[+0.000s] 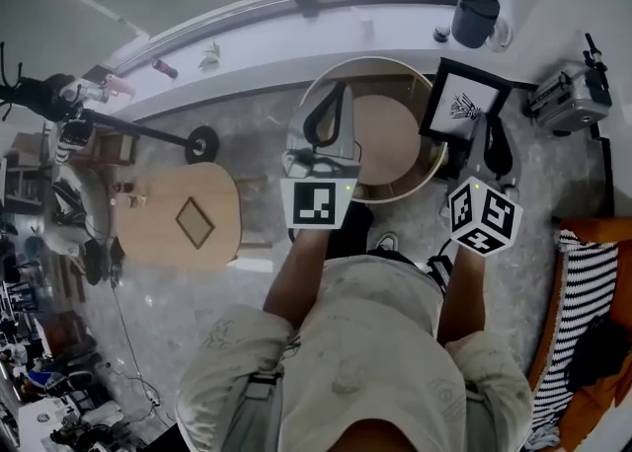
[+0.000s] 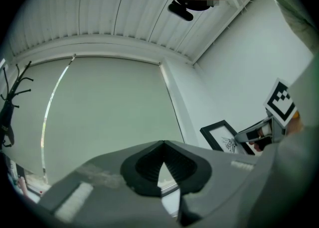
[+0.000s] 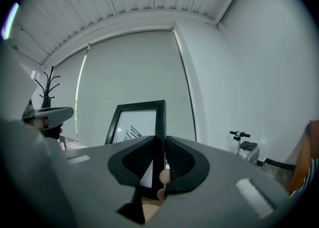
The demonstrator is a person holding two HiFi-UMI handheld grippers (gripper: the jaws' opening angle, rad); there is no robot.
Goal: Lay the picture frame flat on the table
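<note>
My right tool (image 3: 164, 147) is clamping the right edge of the picture frame (image 3: 133, 122), which is standing upright at the right rim of the round desk (image 1: 387, 139). My left tool (image 2: 162, 148) is sitting closed on nothing. I am judging the grasp done, with the tipping over and laying flat yet to come. The right gripper view is showing the jaws biting the frame's edge. Only the head view is showing the bare desk top waiting beside it.
</note>
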